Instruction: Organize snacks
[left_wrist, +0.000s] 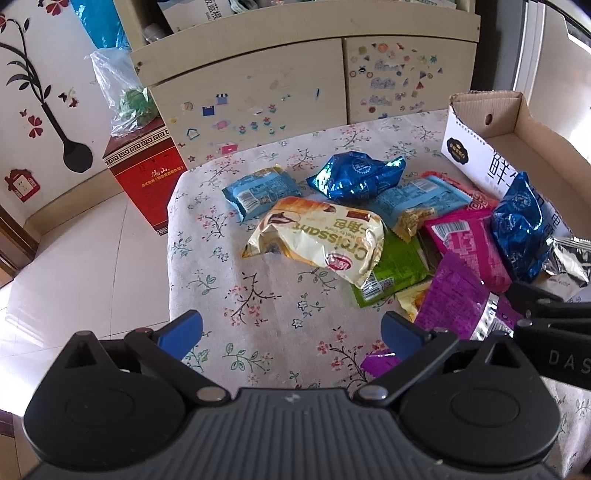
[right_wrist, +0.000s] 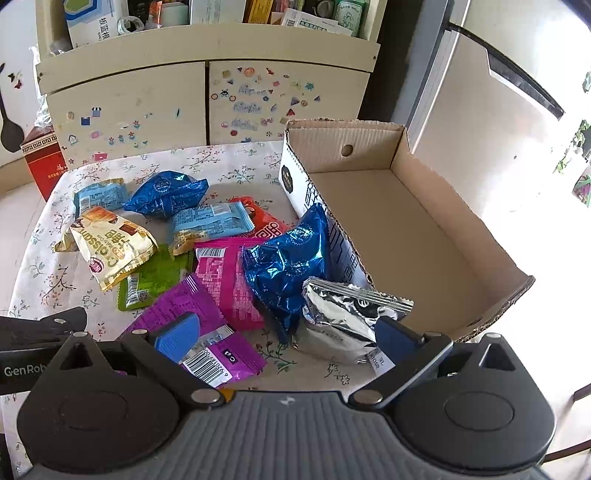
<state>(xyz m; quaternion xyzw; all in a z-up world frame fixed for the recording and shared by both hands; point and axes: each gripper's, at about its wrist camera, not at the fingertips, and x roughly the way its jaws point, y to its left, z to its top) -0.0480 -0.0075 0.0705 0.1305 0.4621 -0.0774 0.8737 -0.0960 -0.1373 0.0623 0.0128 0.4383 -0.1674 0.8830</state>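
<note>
Both grippers, left gripper (left_wrist: 291, 332) and right gripper (right_wrist: 288, 332), gape wide and empty over the desk (left_wrist: 229, 288); snack packets lie heaped mid-frame beside the empty cardboard box (right_wrist: 406, 221), and the slippery silver foil packet (right_wrist: 343, 317) looks likely to skid away.

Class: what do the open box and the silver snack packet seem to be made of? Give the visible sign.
Box: likely corrugated cardboard, matte brown inside; fluted edges show along its torn rim. Silver packet: probably metallised plastic film, glossy; it creases and mirrors light.

Glossy crinkled blue foil snack packet (right_wrist: 291, 266); shiny silver foil pouch (right_wrist: 340, 317); matt corrugated brown cardboard box (right_wrist: 406, 229); floral cloth table cover (left_wrist: 229, 295).
</note>
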